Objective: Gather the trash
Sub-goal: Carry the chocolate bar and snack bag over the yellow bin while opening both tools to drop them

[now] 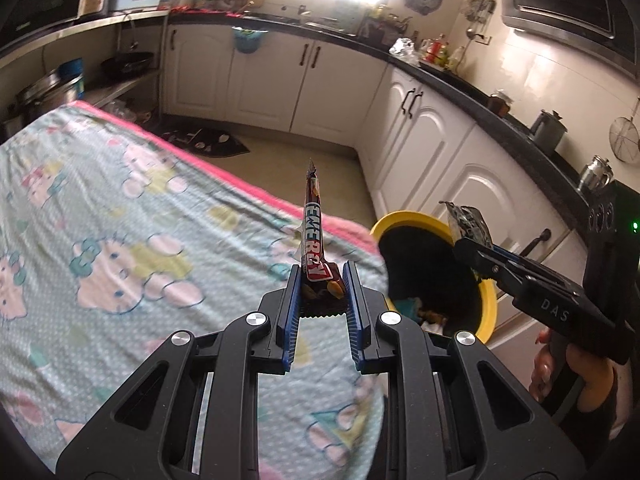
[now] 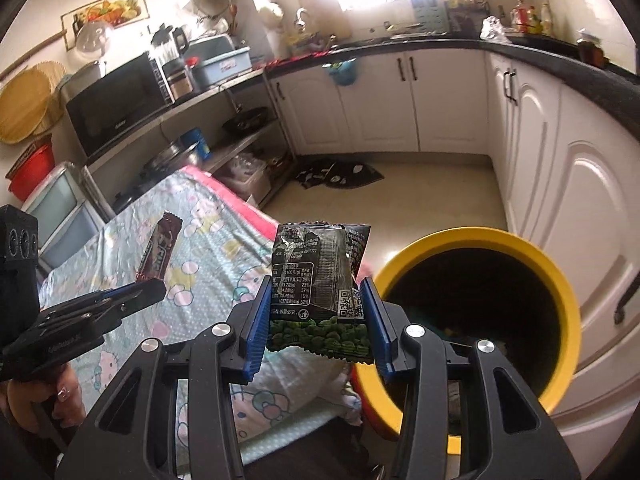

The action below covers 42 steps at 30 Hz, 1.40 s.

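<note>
Two wrappers clamped, yellow-rimmed bin close by.

Left gripper fingers pinched on long red-brown snack-bar wrapper, upright above cartoon-print blanket-covered table; right gripper fingers clamped on dark green pea packet, just beside round yellow-rimmed trash bin on floor.

From where I steer, the mouth of the yellow-rimmed bin gapes wide with nothing over it, though some rubbish lies at its bottom. My right gripper hangs just beside its rim; my left gripper is over the corner of the table, whose patterned cloth is bare ahead. White cabinets hem the bin closely on the far side. The floor between lies open.
</note>
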Each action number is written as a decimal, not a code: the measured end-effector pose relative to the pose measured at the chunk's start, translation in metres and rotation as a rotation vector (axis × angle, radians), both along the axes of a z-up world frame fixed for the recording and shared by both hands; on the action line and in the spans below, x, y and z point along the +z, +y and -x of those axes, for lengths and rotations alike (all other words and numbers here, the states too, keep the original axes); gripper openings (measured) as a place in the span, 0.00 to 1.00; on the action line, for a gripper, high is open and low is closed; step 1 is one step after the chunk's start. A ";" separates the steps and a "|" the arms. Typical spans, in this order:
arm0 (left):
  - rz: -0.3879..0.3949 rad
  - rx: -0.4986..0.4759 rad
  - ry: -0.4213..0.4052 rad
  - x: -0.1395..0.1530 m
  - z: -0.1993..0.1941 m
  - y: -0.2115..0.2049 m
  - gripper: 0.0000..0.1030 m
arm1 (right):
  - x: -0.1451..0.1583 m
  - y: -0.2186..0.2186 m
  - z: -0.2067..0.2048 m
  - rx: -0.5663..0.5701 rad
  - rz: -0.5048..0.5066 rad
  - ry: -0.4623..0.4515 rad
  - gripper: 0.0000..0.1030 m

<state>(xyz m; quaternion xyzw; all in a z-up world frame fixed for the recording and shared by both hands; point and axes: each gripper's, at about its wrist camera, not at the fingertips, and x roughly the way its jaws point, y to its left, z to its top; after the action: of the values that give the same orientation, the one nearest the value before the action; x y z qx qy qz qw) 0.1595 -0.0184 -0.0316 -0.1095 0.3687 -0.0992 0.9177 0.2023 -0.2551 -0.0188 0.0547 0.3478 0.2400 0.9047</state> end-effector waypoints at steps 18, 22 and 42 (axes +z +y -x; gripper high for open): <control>0.017 -0.121 -0.053 0.021 -0.022 -0.063 0.14 | 0.026 -0.064 0.015 -0.158 0.003 -0.092 0.40; 0.019 -0.140 -0.058 0.022 -0.024 -0.074 0.14 | 0.030 -0.075 0.018 -0.191 0.004 -0.111 0.40; 0.008 -0.201 -0.064 0.011 -0.050 -0.124 0.14 | 0.020 -0.103 0.015 -0.277 0.050 -0.135 0.41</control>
<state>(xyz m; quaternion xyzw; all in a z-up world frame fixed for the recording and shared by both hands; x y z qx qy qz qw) 0.2091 -0.1419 -0.0205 -0.0725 0.3480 -0.1959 0.9139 0.1870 -0.3583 0.0010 0.0633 0.2811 0.1072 0.9516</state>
